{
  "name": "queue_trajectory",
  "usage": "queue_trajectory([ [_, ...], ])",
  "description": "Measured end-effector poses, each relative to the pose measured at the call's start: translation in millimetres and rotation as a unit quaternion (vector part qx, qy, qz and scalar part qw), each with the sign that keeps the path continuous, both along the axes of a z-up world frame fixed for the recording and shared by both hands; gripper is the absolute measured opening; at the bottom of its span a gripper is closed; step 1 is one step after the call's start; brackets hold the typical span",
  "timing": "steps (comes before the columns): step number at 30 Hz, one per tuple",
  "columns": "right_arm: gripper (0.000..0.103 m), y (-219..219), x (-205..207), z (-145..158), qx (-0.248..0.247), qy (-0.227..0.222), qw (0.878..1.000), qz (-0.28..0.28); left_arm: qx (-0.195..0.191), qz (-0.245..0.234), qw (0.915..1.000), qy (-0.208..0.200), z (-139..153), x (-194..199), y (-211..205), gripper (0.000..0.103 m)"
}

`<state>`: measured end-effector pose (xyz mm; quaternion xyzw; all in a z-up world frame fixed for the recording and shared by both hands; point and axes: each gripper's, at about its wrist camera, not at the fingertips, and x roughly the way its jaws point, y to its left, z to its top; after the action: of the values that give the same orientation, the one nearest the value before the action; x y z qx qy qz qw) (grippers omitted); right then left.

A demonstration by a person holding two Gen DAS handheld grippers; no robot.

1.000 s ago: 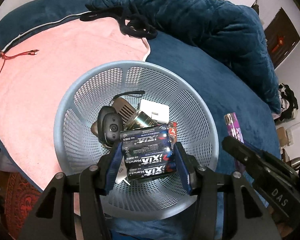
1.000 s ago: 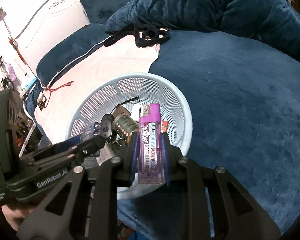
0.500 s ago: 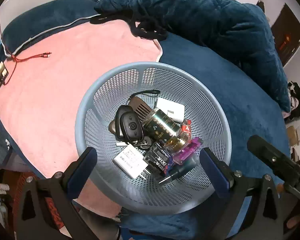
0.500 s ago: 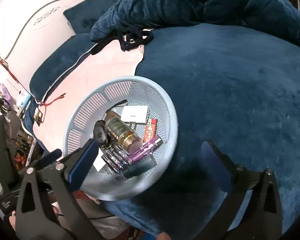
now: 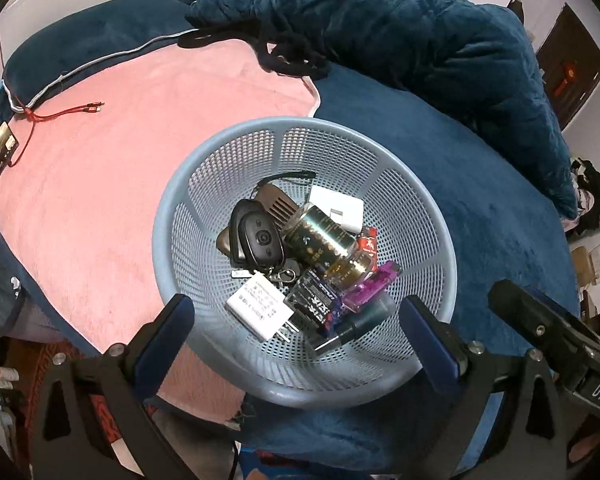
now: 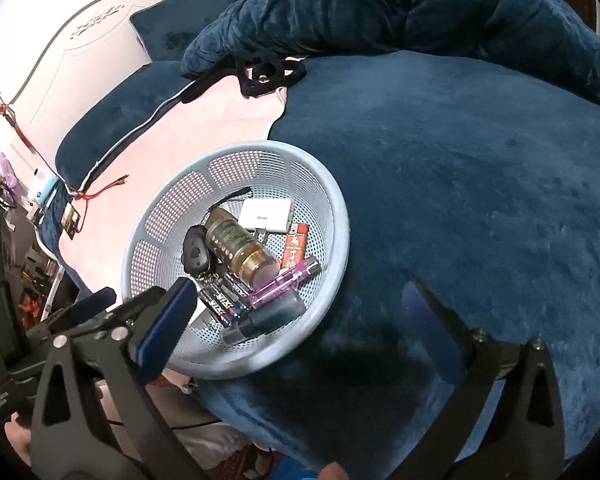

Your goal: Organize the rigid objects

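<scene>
A pale blue mesh basket (image 5: pixel 420 216) (image 6: pixel 332 204) sits on the bed. Inside lie a battery pack (image 5: pixel 314 304) (image 6: pixel 222 300), a purple lighter (image 5: pixel 372 286) (image 6: pixel 286 280), a red lighter (image 6: pixel 296 246), a dark tin can (image 5: pixel 320 242) (image 6: pixel 236 242), a black key fob (image 5: pixel 258 236), two white chargers (image 5: pixel 260 310) (image 5: pixel 338 208) and a dark cylinder (image 5: pixel 356 326). My left gripper (image 5: pixel 296 324) stands open above the basket's near side, nothing between its fingers. My right gripper (image 6: pixel 296 316) is open too, straddling the basket's near right rim.
A pink towel (image 5: pixel 120 140) covers the bed's left part, with a red cable (image 5: pixel 64 110) on it. A dark blue quilt (image 5: pixel 400 28) is heaped at the back, a black cord (image 5: pixel 288 54) beside it. Open blue bedding (image 6: pixel 480 184) spreads to the right.
Both grippers opened wide. The battery pack dropped from the left one and the purple lighter from the right one into the basket, where both now lie.
</scene>
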<state>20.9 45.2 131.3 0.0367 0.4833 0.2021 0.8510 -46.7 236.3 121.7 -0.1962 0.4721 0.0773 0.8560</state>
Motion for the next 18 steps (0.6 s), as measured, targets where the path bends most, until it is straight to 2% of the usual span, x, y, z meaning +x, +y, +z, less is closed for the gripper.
queue_trajectory([
  [9, 0.103, -6.3, -10.2, -3.0, 0.001, 0.002, 1.0, -0.003, 0.022, 0.009, 0.9997, 0.003, 0.0, -9.4, -9.0, 0.102],
  [18, 0.103, -14.5, -21.1, -0.1, -0.001, -0.011, 1.0, -0.003, 0.018, 0.007, 0.9998, -0.006, 4.5, -14.3, -19.5, 0.102],
])
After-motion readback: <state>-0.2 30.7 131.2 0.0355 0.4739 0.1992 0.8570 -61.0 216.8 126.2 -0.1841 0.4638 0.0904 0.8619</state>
